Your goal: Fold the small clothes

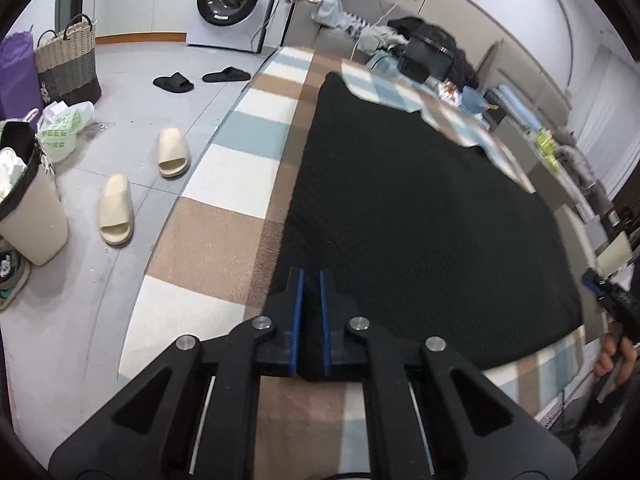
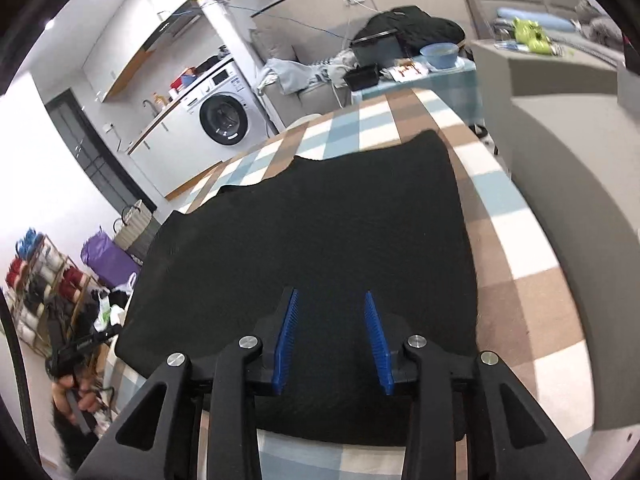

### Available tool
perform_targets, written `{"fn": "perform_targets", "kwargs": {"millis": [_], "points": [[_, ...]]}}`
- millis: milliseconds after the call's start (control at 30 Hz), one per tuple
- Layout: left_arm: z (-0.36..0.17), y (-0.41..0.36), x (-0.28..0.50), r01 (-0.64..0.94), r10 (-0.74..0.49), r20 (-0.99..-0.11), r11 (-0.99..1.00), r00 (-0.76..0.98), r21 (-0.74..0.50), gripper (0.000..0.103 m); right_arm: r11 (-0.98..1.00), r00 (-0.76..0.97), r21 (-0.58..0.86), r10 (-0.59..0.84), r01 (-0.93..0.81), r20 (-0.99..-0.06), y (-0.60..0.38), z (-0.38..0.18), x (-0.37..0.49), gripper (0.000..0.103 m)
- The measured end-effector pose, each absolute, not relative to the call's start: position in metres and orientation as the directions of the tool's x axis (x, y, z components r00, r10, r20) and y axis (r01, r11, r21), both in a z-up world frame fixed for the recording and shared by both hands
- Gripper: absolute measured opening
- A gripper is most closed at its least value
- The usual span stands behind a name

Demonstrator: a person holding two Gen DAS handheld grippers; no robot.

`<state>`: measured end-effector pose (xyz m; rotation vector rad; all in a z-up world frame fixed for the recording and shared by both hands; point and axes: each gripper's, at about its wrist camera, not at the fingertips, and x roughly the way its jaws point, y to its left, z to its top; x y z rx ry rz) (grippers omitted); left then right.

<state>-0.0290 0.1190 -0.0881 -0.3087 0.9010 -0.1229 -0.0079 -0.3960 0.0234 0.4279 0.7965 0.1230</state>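
A black knit garment (image 1: 420, 208) lies spread flat on a table covered with a checked cloth (image 1: 224, 184). My left gripper (image 1: 312, 276) is at its near left edge, shut, with a fold of the black fabric pinched between the blue pads. In the right wrist view the garment (image 2: 320, 232) fills the middle, and my right gripper (image 2: 331, 294) hovers over its near edge with the jaws apart and the pads off the cloth. A hand (image 1: 612, 356) holding the right gripper shows at the far right; a hand (image 2: 72, 396) holding the left one shows at lower left.
Beige slippers (image 1: 116, 208), a waste bin (image 1: 28, 216), a woven basket (image 1: 68, 60) and a washing machine (image 1: 230, 0) are on the floor to the left. A black bag (image 2: 404, 28) and a blue bowl (image 2: 440, 56) sit beyond the table's far end. A grey sofa (image 2: 580, 160) flanks the right.
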Motion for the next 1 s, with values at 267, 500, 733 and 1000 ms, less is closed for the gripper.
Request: {"fn": "perform_targets", "kwargs": {"millis": [267, 500, 733, 1000], "points": [[-0.078, 0.122, -0.068, -0.065, -0.337, -0.690, 0.871, 0.641, -0.486, 0.056, 0.893, 0.683, 0.444, 0.284, 0.067, -0.673, -0.382, 0.016, -0.008, 0.057], [-0.109, 0.117, -0.079, -0.096, -0.509, -0.616, 0.719, 0.601, -0.689, 0.056, 0.873, 0.672, 0.488, 0.344, 0.029, -0.655, -0.372, 0.013, -0.005, 0.057], [-0.128, 0.103, -0.059, -0.178, -0.424, -0.593, 0.692, 0.684, -0.700, 0.056, 0.871, 0.680, 0.492, 0.358, 0.004, -0.639, -0.364, 0.015, -0.008, 0.058], [-0.125, 0.076, -0.026, -0.233, -0.269, -0.655, 0.786, 0.706, -0.573, 0.018, 0.881, 0.678, 0.473, 0.356, -0.014, -0.643, -0.356, 0.017, -0.008, 0.058]]}}
